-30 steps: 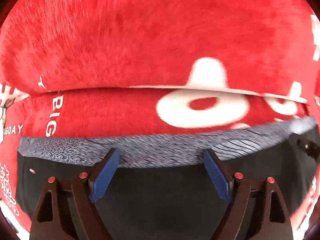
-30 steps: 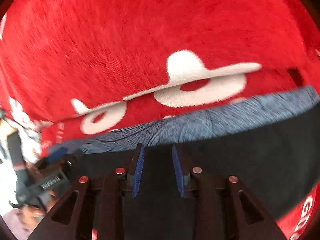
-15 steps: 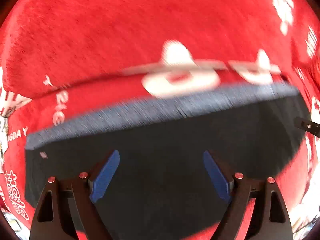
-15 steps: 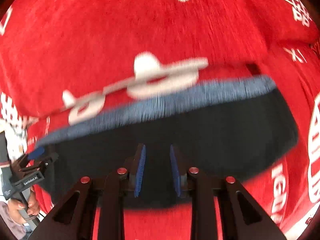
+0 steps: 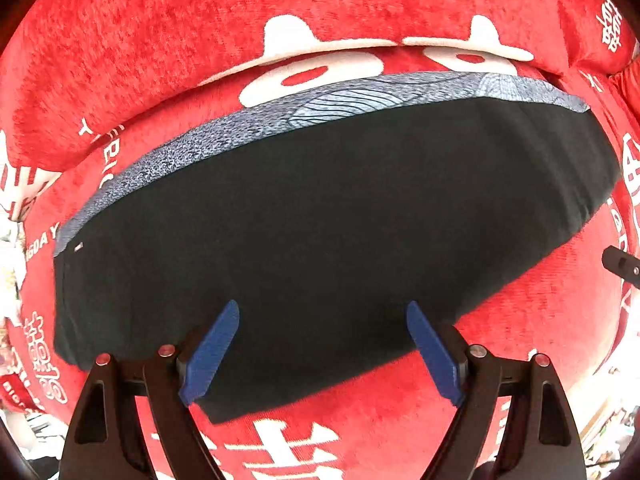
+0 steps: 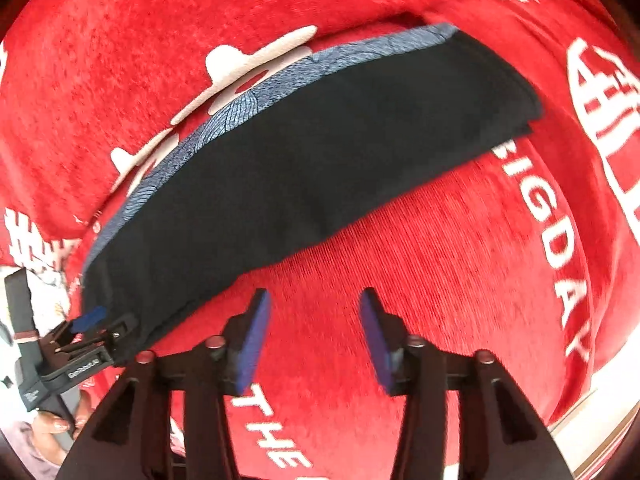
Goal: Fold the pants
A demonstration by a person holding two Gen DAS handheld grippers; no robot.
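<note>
The left gripper (image 5: 322,344) hangs with its blue pads (image 5: 210,354) spread wide, nothing between them; below and ahead of it lie the pants (image 5: 320,216). The right gripper (image 6: 314,332) likewise has its pads (image 6: 252,340) parted and empty, over bare red blanket (image 6: 440,240).

The pants are folded into a compact black rectangle lying flat on the blanket, with the grey-blue patterned waistband (image 5: 320,108) along the far edge. Beyond the waistband the blanket rises in a fold printed with white shapes (image 5: 316,60).

The left wrist view looks almost square onto the fold: the near black edge runs just under the pad tips, the right corner tapers off near the frame's right side, and a dark piece of the other tool (image 5: 622,266) juts in at the right border. The right wrist view sees the pants (image 6: 320,152) obliquely, stretching from lower left to upper right, with layered edges showing at the right-hand corner (image 6: 528,120). It alone shows the left gripper (image 6: 90,328) from outside, at the pants' near left corner, with a hand (image 6: 52,436) on its handle; whether it touches the cloth cannot be told.

A wide stretch of blanket with white lettering (image 6: 560,256) lies open right of and nearer than the pants.
</note>
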